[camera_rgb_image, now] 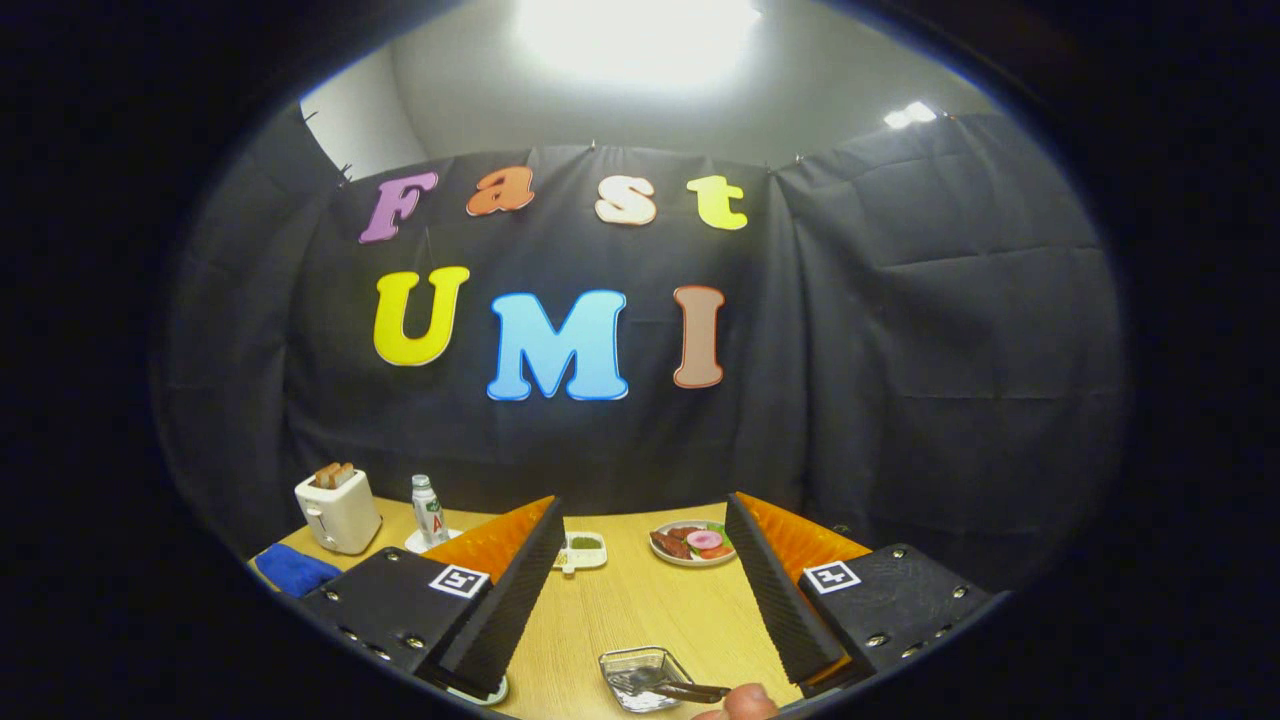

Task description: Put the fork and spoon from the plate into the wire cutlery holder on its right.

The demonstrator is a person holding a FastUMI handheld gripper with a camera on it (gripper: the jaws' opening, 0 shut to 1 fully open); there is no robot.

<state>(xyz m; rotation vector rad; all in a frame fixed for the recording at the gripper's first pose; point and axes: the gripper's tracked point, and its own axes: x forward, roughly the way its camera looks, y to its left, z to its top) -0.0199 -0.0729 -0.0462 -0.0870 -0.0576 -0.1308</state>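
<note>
My gripper (645, 505) is held well above a wooden table (640, 600), its fingers open and wide apart with nothing between them. Down between the finger bases lies a small shiny rectangular tray (640, 675). A metal utensil with a dark handle (685, 690) lies across it; I cannot tell if it is the fork or the spoon. A person's fingertip (748, 702) is right at the handle's end. A white rim (488, 692), perhaps a plate, peeks out from under the left finger; the rest of it is hidden.
Beyond the fingers, a plate of food (692, 543) and a small white dish with something green (582, 550) sit near the table's far edge. To the left stand a white toaster (338, 510) and a bottle (428, 508), with a blue cloth (292, 570) nearer.
</note>
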